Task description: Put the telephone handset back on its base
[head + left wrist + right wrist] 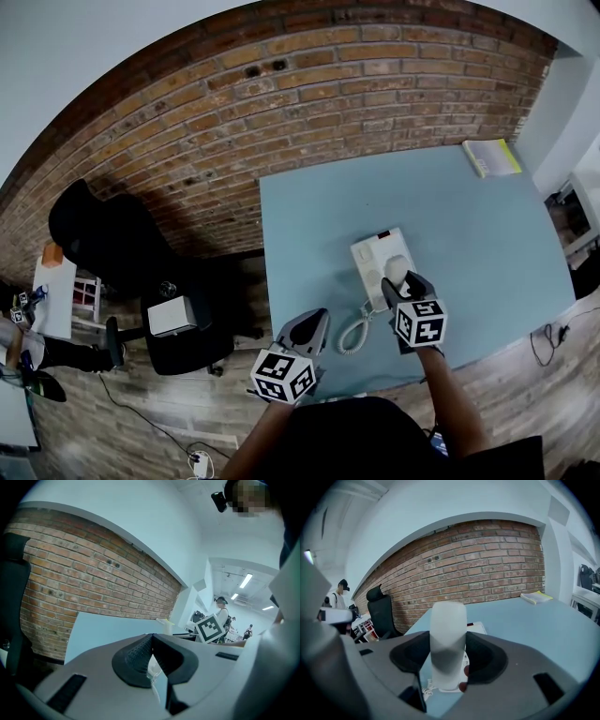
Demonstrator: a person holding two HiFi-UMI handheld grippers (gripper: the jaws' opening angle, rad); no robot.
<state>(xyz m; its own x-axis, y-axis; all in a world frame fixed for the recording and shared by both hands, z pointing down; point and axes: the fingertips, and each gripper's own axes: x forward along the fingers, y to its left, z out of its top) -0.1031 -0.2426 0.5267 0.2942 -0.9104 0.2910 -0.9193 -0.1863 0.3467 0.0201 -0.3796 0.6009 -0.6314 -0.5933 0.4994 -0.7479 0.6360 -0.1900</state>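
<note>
Both grippers are working closest in, at the near edge of the tabletop. The right gripper (401, 283) is clamping its jaws on the white telephone handset (397, 268), one jaw on each side of the grip. The left gripper (316, 323) is idling to the near-left of the telephone base, well apart from it, with its jaws together on nothing.

The pale blue tabletop (459, 220) is carrying the telephone base (373, 255), which is lying flat close to that near edge. The handset is hanging over the base's near-right part, standing up on end rather than lying along the cradle. I cannot tell whether it is touching the base. The coiled cord (354, 335) is looping out from the base's near-left side.

By my reading, the step in hand is bringing the handset in over the base. The next move is calling for tipping it down to lie along the cradle and lowering it until it seats. Only then should the right jaws come apart, with the cord kept from under it.
</note>
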